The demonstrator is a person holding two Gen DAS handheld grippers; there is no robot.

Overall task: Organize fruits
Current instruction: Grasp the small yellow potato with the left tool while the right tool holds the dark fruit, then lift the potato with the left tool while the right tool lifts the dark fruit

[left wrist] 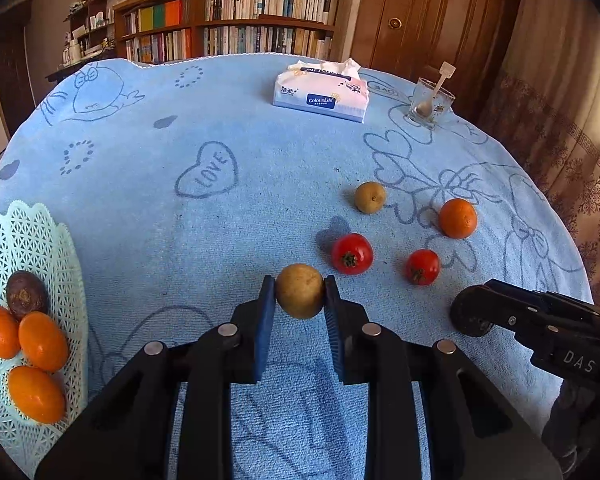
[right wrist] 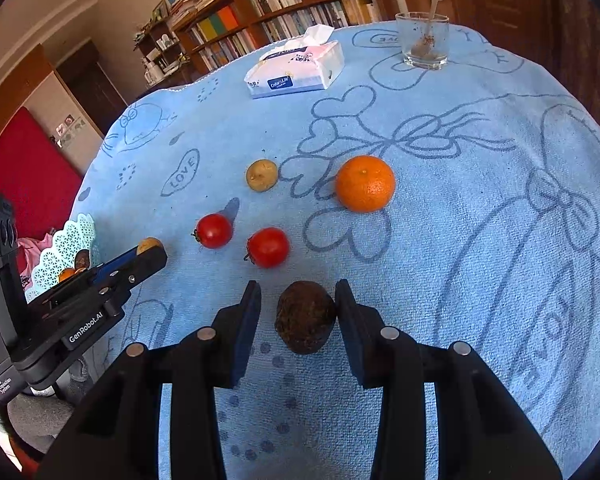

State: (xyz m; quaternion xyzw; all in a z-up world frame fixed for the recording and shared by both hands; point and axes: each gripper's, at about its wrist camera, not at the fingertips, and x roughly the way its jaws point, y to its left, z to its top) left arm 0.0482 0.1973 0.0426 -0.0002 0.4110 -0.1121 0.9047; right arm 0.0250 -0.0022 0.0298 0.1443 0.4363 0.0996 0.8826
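The left gripper (left wrist: 300, 296) is gripping a yellow-brown fruit (left wrist: 300, 295) near the basket (left wrist: 32, 240); the right gripper (right wrist: 298, 304) is standing open around a dark fruit (right wrist: 305, 322).

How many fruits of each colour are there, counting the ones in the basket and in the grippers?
Orange: 4
Red: 2
Yellow-brown: 2
Dark brown: 2
Total: 10

Basket (left wrist: 40, 232) left; tomatoes (left wrist: 352, 254) perhaps centre.
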